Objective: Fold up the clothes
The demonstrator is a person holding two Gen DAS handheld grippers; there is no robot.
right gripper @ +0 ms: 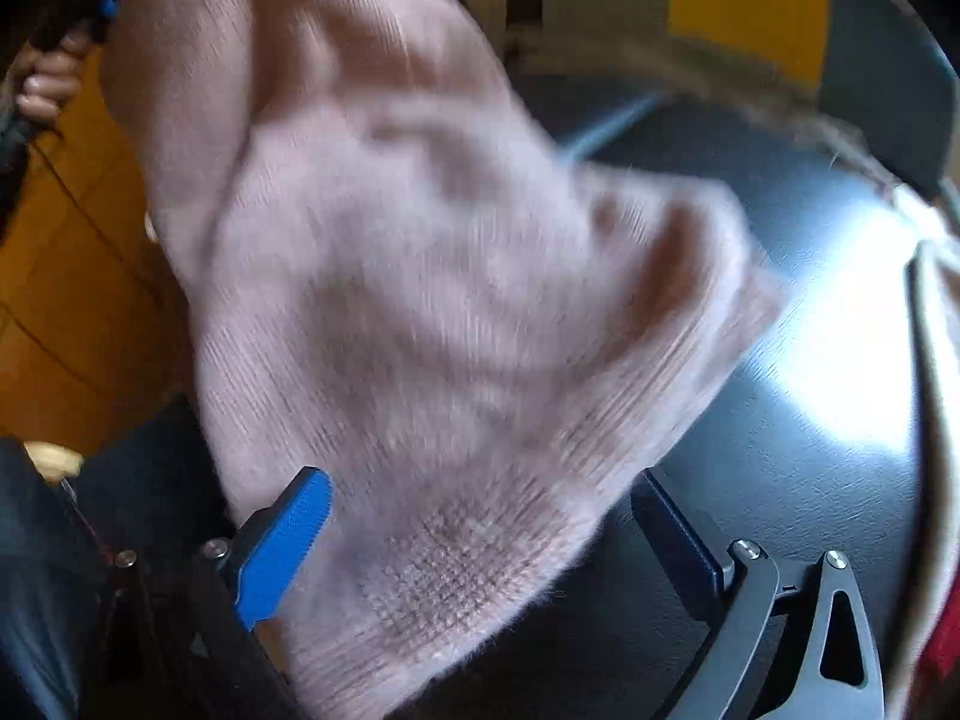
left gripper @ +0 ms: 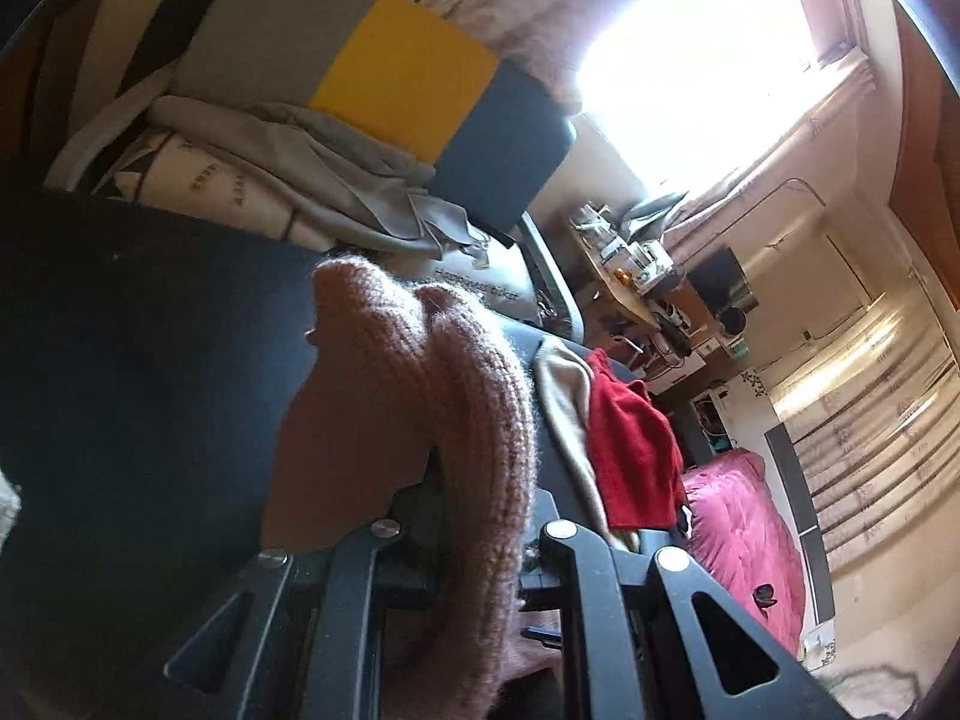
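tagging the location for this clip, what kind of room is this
Probably a lived-in bedroom: a magenta quilted bed cover, a cluttered wooden desk beside a bright curtained window.

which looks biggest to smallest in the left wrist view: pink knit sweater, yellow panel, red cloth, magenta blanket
1. pink knit sweater, though it is nearest the camera
2. yellow panel
3. red cloth and magenta blanket: too alike to rank
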